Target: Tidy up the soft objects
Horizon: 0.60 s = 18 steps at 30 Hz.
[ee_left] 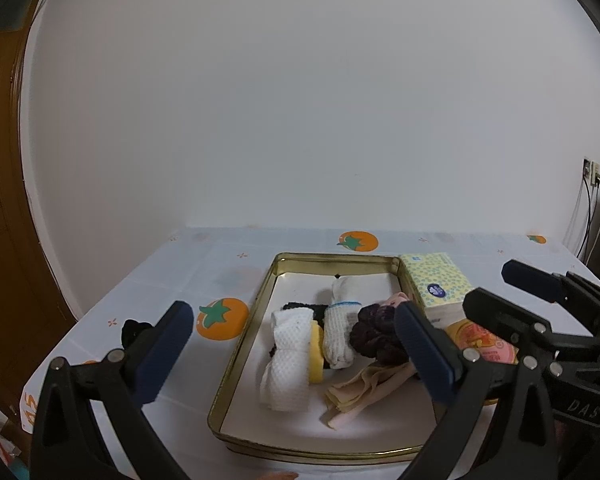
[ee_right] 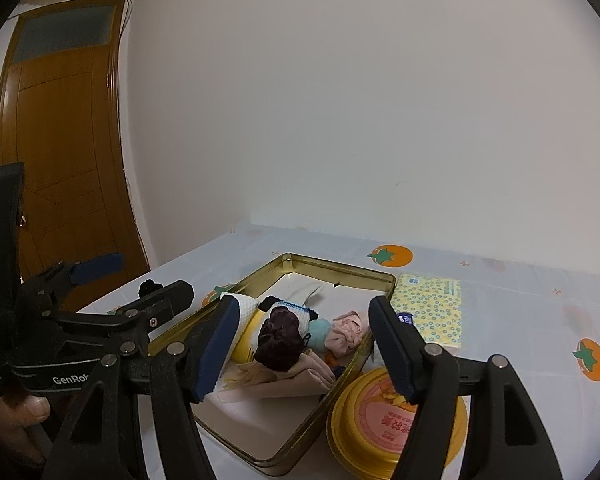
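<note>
Tissue pack [ee_left: 436, 280], yellow-patterned: table's far right. Round yellow tin [ee_right: 384, 420]: near right. Tablecloth [ee_left: 204, 264], persimmon print. Brown door [ee_right: 60, 160]; wall socket [ee_left: 591, 171].

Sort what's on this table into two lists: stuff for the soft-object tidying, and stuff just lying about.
For the job:
gold tin tray
white waffle cloth
white rolled sock
dark purple knit
beige stocking
pink cloth
black soft item, outside the tray

Lying about:
tissue pack
round yellow tin
</note>
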Tool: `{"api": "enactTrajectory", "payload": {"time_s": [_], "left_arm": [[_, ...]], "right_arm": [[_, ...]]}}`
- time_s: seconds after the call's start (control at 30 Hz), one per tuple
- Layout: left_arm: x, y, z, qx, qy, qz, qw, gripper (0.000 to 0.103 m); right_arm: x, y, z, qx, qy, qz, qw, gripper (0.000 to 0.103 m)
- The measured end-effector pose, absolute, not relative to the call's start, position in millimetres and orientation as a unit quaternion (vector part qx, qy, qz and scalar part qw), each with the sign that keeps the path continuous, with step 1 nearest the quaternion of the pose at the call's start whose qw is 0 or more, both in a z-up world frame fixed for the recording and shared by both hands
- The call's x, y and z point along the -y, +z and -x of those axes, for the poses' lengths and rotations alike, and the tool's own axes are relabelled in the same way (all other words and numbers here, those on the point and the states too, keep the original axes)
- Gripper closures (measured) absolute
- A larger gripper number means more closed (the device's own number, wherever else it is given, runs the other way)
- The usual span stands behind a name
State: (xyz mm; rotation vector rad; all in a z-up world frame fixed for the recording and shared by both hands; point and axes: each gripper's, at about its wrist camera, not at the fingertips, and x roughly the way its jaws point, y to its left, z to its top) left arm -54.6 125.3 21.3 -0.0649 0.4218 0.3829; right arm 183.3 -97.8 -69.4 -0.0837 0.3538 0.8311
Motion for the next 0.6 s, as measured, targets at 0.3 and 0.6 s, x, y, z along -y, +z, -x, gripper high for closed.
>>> {"api": "enactTrajectory", "payload": {"time_s": [0.3,0.6], "left_arm": [[-125.0,19.4,51.2,-0.215,0.191,0.03,0.957,0.001],[-127.0,13.7,47.5,-0.226,0.188,0.034,0.955,0.001]], "right_arm": [[102.0,-68.2,-182.9,-0.172,0.396,0.035,0.901,0.034],[99.2,-72.0,-184.4,-0.179,0.396,0.032,0.9,0.034]]}}
